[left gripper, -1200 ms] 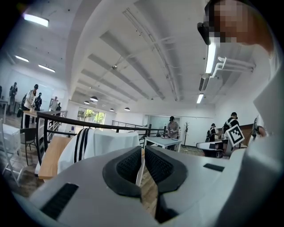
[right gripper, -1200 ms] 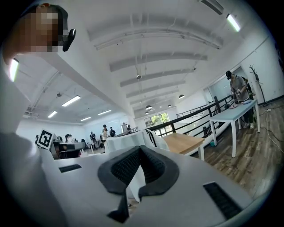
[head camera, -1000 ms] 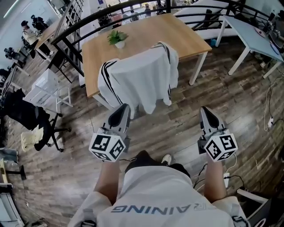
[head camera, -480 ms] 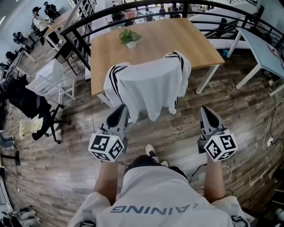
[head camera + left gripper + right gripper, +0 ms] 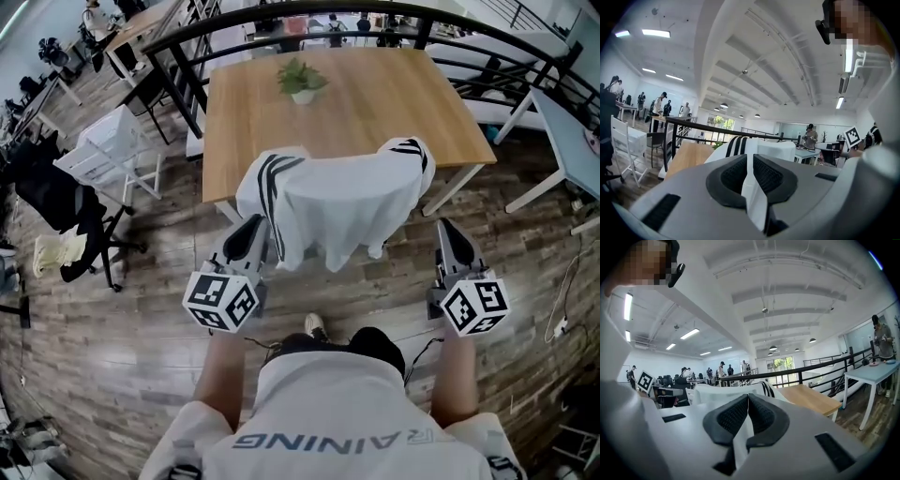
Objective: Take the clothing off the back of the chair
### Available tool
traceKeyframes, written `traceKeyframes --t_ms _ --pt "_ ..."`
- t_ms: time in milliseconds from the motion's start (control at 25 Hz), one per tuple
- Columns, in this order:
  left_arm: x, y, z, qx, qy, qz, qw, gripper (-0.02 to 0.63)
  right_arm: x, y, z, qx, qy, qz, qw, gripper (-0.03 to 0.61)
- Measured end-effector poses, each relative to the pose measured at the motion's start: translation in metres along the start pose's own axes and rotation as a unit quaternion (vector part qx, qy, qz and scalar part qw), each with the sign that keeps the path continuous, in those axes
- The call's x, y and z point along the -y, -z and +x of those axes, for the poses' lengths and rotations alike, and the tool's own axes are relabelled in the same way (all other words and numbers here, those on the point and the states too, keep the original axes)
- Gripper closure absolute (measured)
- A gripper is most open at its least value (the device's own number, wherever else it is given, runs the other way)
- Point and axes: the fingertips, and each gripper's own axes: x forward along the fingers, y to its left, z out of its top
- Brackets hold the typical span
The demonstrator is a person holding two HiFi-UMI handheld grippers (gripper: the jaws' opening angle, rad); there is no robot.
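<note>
A white garment (image 5: 339, 199) with black stripes hangs over the back of a chair that is pushed against a wooden table (image 5: 375, 103); the chair itself is hidden under it. My left gripper (image 5: 251, 227) is shut and empty, its tip close beside the garment's lower left edge. My right gripper (image 5: 450, 230) is shut and empty too, and stands apart from the garment's right side. In the left gripper view the striped garment (image 5: 764, 146) lies just beyond the shut left gripper (image 5: 750, 158). In the right gripper view the garment (image 5: 719, 392) shows ahead and left of the right gripper (image 5: 748, 399).
A small potted plant (image 5: 302, 80) stands on the table. A black railing (image 5: 187, 56) runs behind it. A white chair (image 5: 117, 150) and a black office chair (image 5: 66, 206) stand at the left. A light table (image 5: 572, 127) is at the right. People stand far off.
Both grippers have moved forward to the chair, still shut. The garment now sits between their tips, nearer and lower in the head view.
</note>
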Motion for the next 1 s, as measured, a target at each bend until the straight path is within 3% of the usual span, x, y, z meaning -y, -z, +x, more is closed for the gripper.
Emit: traceKeyframes --t_ms 200,480,680,1000 --pt "-0.029 0.005 0.006 -0.009 -0.007 -0.007 0.9999 0.559 0.029 0.008 0.016 -0.026 0.035 0.011 0.999 0.555" --pt "-0.048 0.004 0.030 -0.013 0.003 -0.040 0.9991 0.468 0.072 0.004 0.048 -0.064 0.039 0.002 0.997 0.543" --pt "-0.055 0.007 0.047 -0.035 0.010 -0.024 0.9990 0.447 0.087 0.012 0.084 -0.098 0.010 -0.009 0.995 0.445" --pt "-0.047 0.015 0.079 -0.064 0.077 -0.004 0.9950 0.383 0.093 0.029 0.127 -0.135 -0.067 -0.055 0.987 0.436"
